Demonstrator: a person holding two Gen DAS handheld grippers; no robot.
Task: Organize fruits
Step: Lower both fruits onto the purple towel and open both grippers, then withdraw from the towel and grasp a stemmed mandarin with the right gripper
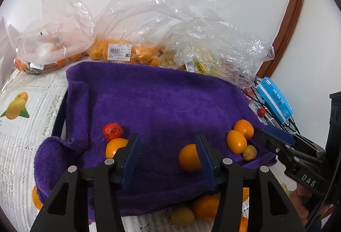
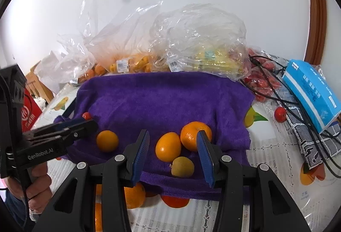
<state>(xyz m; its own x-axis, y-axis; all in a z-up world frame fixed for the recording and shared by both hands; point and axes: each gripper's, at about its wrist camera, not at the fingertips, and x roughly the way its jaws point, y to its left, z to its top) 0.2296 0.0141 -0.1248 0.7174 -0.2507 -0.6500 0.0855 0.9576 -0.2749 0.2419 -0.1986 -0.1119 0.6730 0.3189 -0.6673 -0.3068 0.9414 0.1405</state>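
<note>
- left gripper (image 1: 168, 153): jaws apart, nothing pinched; one orange (image 1: 189, 157) sits on the purple towel (image 1: 162, 104), right up against its right pad
- right gripper (image 2: 173, 152): also apart, gripping nothing; an oval orange fruit (image 2: 168, 146) and a small yellow fruit (image 2: 182, 167) lie loose between the pads

left gripper (image 1: 168, 159): black linkage arms, blue pads, silver round pins, "GenRobot.AI" on the body
right gripper (image 2: 173, 157): same build, "DAS" lettering on its side
</note>
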